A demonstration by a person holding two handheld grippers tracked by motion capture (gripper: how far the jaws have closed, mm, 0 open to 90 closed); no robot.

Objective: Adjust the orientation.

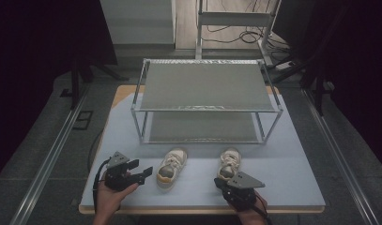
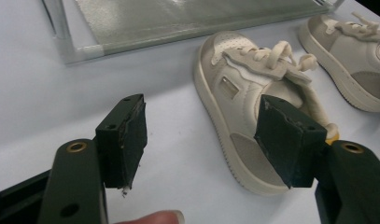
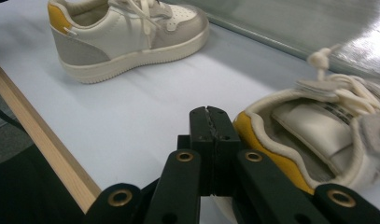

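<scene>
In the high view, the left gripper [image 1: 144, 171] sits at about eight o'clock on the pale table [image 1: 292, 187], held by the person's left hand [image 1: 109, 197] that enters from the bottom edge. Its jaws stand apart and released, with nothing between them, and point toward three o'clock at the left shoe [image 1: 171, 168]. In the left gripper view, the left gripper [image 2: 204, 140] shows one jaw on bare table and the other just in front of the heel side of the left shoe [image 2: 243, 112]; whether that jaw touches the shoe cannot be told. A fingertip [image 2: 155, 217] shows at the bottom edge of that view. The left shoe lies near six o'clock on the table, toe toward twelve o'clock, just in front of the shoe rack [image 1: 205, 101], which stands at the table's centre with two grey shelves in a metal frame. The right shoe [image 1: 228, 162] lies at about five o'clock, well apart from the left shoe, toe also toward the rack. The right gripper [image 1: 220, 182] sits just behind its heel. In the right gripper view, the right gripper [image 3: 211, 123] has its jaws clenched together on nothing, just beside the yellow heel of the right shoe [image 3: 313, 140], with the left shoe [image 3: 131, 32] farther off at eleven o'clock.
</scene>
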